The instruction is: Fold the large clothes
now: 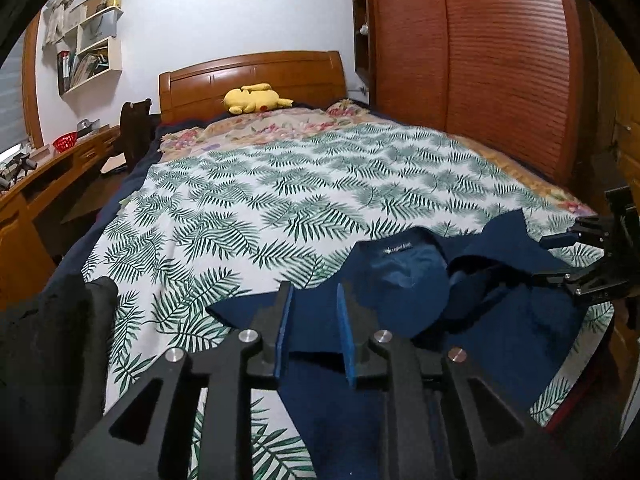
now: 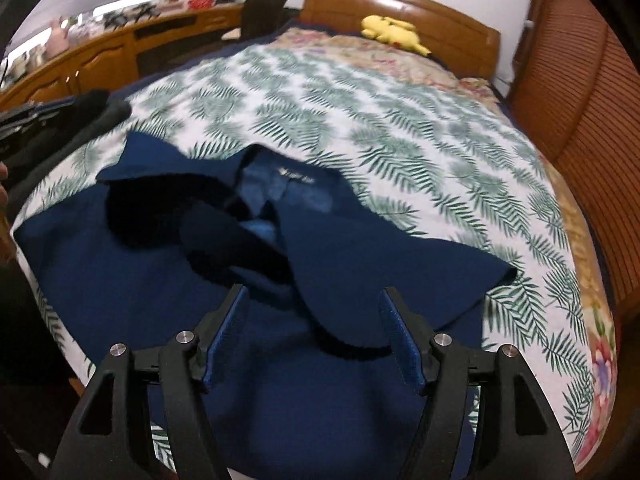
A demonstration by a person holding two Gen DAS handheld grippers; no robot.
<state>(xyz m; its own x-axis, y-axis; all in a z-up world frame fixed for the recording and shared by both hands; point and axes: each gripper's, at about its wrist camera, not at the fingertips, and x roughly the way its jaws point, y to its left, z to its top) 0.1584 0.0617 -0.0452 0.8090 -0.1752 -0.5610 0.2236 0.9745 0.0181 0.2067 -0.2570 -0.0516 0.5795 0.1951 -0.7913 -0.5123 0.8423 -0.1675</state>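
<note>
A large navy blue garment (image 1: 400,300) lies on the leaf-print bed sheet (image 1: 280,184) at the near end of the bed, collar and label up. It also shows in the right wrist view (image 2: 300,280), with its sleeves folded over its middle. My left gripper (image 1: 314,292) is open and empty, its fingers just above the garment's left edge. My right gripper (image 2: 314,296) is open wide and empty, hovering over the garment's middle fold. The right gripper also shows in the left wrist view (image 1: 560,258), over the garment's right side.
A yellow plush toy (image 1: 254,98) lies by the wooden headboard (image 1: 256,76). A wooden wardrobe (image 1: 500,60) stands along the right side of the bed. A desk (image 1: 48,176) with a red basket (image 1: 65,143) stands left. Dark clothing (image 1: 48,340) is piled at the bed's near left.
</note>
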